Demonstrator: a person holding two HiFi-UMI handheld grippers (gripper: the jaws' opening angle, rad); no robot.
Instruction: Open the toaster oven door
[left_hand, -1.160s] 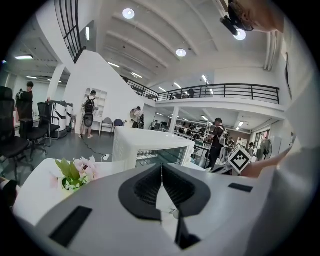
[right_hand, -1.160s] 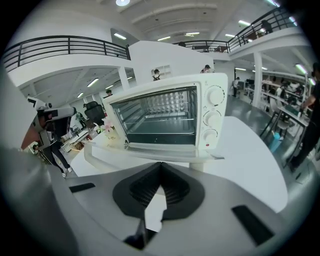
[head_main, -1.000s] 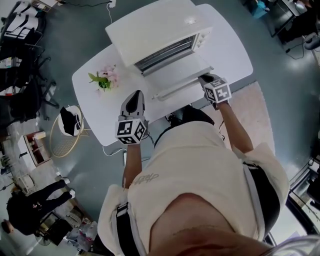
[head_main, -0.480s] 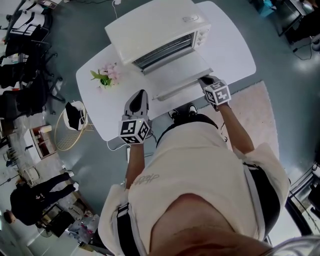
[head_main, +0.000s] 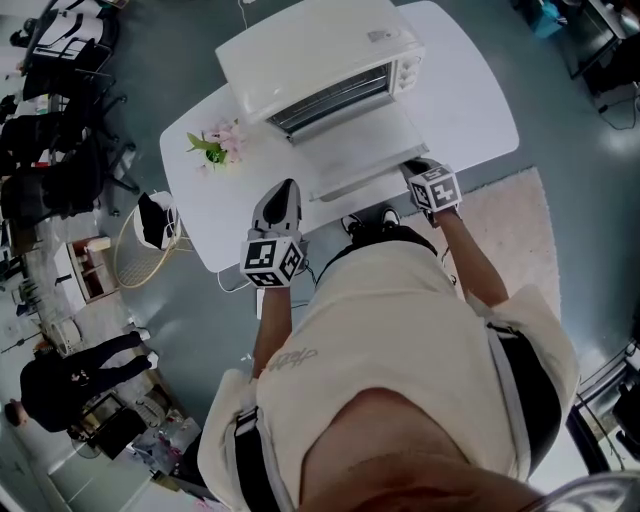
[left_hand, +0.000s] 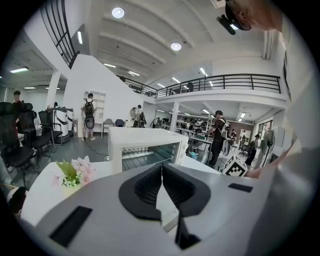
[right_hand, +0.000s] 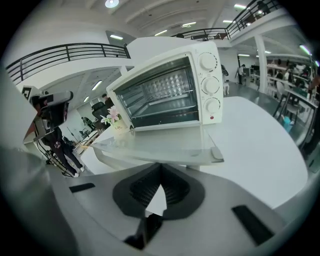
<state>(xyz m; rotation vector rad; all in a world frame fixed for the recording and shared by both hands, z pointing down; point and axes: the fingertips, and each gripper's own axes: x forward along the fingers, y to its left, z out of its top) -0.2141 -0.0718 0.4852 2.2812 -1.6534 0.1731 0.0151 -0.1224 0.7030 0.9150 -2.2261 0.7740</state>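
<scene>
A white toaster oven (head_main: 310, 55) stands at the back of the white table (head_main: 470, 95). Its glass door (head_main: 355, 150) lies folded down flat, and the racks inside show (right_hand: 160, 95). My right gripper (head_main: 418, 168) is shut and empty, just off the door's front right corner (right_hand: 222, 154) and a little below it. My left gripper (head_main: 285, 188) is also shut with nothing in it, over the table's near edge, left of the door. In the left gripper view the toaster oven (left_hand: 145, 147) is straight ahead.
A small pot of pink flowers (head_main: 215, 145) stands on the table left of the oven. On the floor are a wire basket (head_main: 135, 250) at the left, a pale rug (head_main: 520, 225) at the right, office chairs (head_main: 50, 150) and a person (head_main: 70, 375).
The door lies open throughout. The right gripper has drawn slightly back from the door's corner; the left gripper has hardly moved. The head view has shifted a little.
</scene>
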